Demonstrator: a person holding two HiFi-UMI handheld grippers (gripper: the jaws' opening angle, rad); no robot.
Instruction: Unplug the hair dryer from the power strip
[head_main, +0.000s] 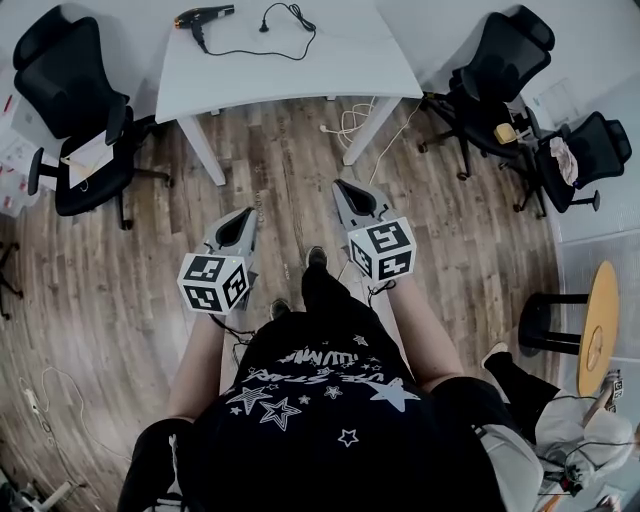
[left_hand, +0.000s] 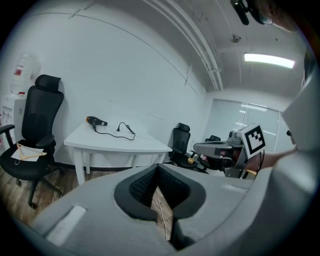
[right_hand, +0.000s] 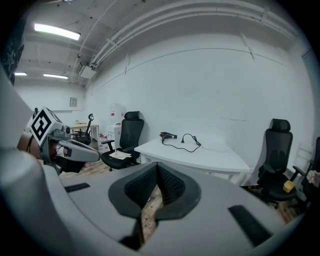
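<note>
— Grippers, count?
— Two: left gripper (head_main: 247, 216) and right gripper (head_main: 346, 188), side by side over the wood floor (head_main: 130, 260). One marker cube (head_main: 213, 283) on each.

— State of the fingers?
— Pressed together on both, as seen in each gripper view. Nothing clamped between either pair.

— Task item?
— One hair dryer (head_main: 203, 15), black and orange, lying at the far left corner of one white table (head_main: 300, 75). One black cord (head_main: 255, 50) trailing from it across the tabletop. One plug (head_main: 264, 27) lying loose on the top.

— Position against the fingers?
— Well apart from both pairs, ahead across the floor. Up and left of the left gripper in the head view. Touching neither.

— Remaining stock?
— Three black office chairs (head_main: 70, 90): one left of the table, two to its right. One round wooden-topped stool (head_main: 595, 325) at the right edge.
</note>
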